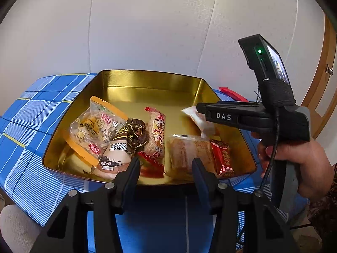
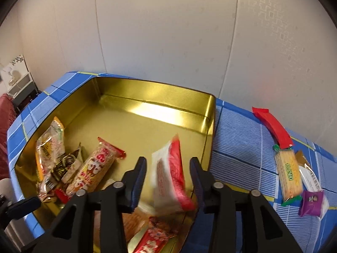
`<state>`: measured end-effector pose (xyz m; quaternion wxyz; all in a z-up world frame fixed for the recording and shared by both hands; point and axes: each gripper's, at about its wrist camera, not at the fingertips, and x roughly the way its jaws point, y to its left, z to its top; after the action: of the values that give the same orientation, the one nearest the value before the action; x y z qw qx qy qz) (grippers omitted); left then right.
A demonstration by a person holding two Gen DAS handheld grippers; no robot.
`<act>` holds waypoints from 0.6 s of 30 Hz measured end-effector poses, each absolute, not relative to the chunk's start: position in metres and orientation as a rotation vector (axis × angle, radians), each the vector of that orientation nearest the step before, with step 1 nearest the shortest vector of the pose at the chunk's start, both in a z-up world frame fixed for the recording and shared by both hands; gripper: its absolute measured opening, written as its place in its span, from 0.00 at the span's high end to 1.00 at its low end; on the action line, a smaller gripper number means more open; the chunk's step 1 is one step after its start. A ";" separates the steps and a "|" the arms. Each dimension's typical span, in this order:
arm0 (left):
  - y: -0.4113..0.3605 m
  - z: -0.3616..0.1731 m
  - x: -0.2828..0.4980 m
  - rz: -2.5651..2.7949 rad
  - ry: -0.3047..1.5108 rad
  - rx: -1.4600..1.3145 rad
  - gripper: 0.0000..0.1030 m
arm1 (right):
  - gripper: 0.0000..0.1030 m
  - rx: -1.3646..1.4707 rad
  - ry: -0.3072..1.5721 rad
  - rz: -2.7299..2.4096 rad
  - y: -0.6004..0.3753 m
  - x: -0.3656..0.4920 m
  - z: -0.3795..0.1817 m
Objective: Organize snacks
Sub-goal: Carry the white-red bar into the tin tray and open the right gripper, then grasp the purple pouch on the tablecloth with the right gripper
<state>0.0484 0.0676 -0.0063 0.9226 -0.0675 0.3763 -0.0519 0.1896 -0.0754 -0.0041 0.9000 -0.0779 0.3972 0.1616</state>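
Both claws angled downward, jaws parted.
Left claw [image 1: 166, 166] grips nothing; right claw [image 2: 168, 172], in a bare hand [image 1: 294, 162], has its fingers apart.

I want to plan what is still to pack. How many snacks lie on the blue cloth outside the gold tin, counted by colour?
Red packet: 1
Yellow cracker pack with green ends: 1
White packet: 1
Purple packet: 1
Total: 4

Glossy gold metal tin [image 2: 147, 97] holds shiny plastic snack wrappers [image 1: 155, 132] on striped woven cloth [image 2: 242, 139].
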 end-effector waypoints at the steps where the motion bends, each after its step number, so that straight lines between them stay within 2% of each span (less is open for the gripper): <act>1: 0.068 -0.006 0.048 -0.106 0.771 -0.141 0.50 | 0.55 -0.146 0.815 0.340 -0.078 0.189 -0.003; 5: 0.067 -0.005 0.045 -0.101 0.764 -0.145 0.50 | 0.53 -0.070 0.759 0.344 -0.095 0.179 0.006; 8: 0.065 -0.003 0.043 -0.106 0.762 -0.157 0.50 | 0.44 -0.012 0.729 0.320 -0.115 0.166 0.013; 18: 0.057 0.002 0.038 -0.110 0.747 -0.163 0.50 | 0.43 0.009 0.721 0.232 -0.170 0.126 0.011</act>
<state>0.0376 0.0567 0.0015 0.9264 -0.0794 0.3641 -0.0537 0.1259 -0.1700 0.0106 0.9291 0.0044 0.3521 0.1131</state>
